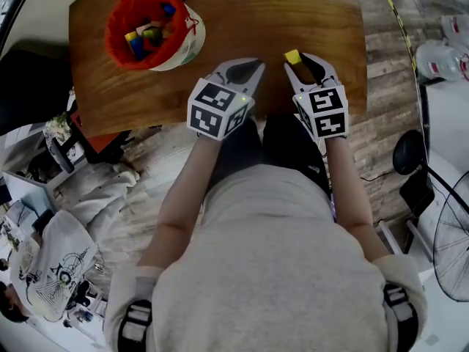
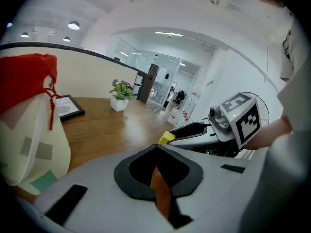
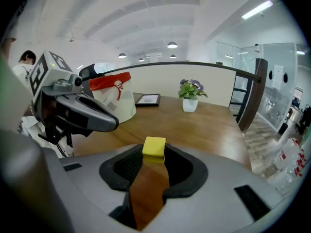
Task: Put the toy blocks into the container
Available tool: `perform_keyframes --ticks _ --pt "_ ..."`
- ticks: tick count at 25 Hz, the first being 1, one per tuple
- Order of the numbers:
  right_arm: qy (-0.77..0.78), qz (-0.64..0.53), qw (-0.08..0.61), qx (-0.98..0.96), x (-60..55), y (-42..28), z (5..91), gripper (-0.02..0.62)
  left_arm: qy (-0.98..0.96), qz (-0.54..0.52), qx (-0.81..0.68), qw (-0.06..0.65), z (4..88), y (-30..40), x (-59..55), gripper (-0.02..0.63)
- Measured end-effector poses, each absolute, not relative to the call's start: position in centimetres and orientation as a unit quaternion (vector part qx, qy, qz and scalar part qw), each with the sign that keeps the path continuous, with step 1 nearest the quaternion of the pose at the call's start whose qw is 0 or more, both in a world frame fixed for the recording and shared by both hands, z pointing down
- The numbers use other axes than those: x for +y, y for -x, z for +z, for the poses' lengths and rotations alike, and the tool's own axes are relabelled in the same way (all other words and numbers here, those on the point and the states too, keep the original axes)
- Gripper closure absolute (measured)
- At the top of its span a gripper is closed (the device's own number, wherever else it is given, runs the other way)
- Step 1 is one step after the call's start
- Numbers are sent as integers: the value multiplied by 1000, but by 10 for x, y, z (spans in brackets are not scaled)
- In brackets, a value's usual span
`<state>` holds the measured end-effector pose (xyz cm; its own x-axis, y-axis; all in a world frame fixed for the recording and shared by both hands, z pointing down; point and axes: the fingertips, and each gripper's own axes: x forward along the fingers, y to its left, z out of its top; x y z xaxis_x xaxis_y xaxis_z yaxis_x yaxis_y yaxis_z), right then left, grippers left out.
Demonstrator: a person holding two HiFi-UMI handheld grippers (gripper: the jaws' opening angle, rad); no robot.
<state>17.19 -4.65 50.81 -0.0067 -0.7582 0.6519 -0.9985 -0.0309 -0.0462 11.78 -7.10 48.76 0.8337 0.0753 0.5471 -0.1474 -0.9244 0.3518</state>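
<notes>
At the near edge of the desk (image 1: 242,20), the right gripper (image 1: 296,61) is clamped on a small yellow block (image 1: 292,56), pinched at the very tips of its jaws with its upper part standing proud of them. The container (image 1: 116,20), a red-lined bag that already holds several coloured blocks (image 1: 146,35), stands well apart from it, toward the desk's far left corner. From the right gripper it lies forward and to the left, so the carry runs diagonally across the desk.

The left gripper (image 1: 253,68) sits just beside the right one, on the container's side, jaws together and empty. It is the nearer of the two to the container and lies close to the straight line between block and bag; in the right gripper view the bag shows just behind it. My judgement is that the coming move depends on lifting the block high enough to clear the bag's upright rim, and on passing over or around the left gripper.
</notes>
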Motion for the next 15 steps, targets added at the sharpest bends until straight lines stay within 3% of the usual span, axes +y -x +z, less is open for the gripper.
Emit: perform_keyframes --ticks 15 --pt "-597 172 231 -748 -134 -122 447 445 -944 219 -157 189 441 -63 -134 592"
